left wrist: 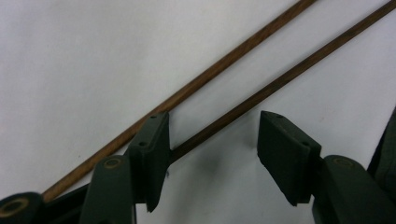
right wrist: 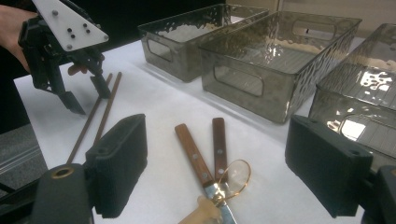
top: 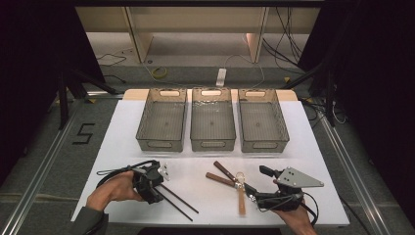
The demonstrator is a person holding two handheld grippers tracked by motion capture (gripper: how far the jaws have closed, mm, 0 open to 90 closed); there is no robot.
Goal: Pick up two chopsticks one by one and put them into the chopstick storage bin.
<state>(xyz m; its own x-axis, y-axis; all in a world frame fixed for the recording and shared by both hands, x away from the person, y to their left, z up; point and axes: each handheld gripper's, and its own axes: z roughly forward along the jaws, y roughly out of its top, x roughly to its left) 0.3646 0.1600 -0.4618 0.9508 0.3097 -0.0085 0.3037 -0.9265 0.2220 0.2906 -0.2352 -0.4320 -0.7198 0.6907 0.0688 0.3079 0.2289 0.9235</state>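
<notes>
Two thin dark wooden chopsticks (top: 178, 201) lie side by side on the white table cover at the front left. My left gripper (top: 157, 188) points down at their near ends, jaws open. In the left gripper view one chopstick (left wrist: 280, 81) runs between the pads close to the left pad (left wrist: 152, 154), while the other chopstick (left wrist: 205, 77) passes outside that pad. The right gripper view shows that left gripper (right wrist: 88, 95) over the sticks. My right gripper (right wrist: 219, 163) is wide open, aimed at two brown-handled knives (right wrist: 205, 154) with nothing between its pads.
Three clear plastic bins (top: 161, 144) (top: 212, 145) (top: 264, 146) stand in a row at the back of the table. A pale wooden handle (top: 241, 198) and a thin gold wire loop (right wrist: 236, 177) lie across the knife blades. Cables and shelf legs are on the floor beyond.
</notes>
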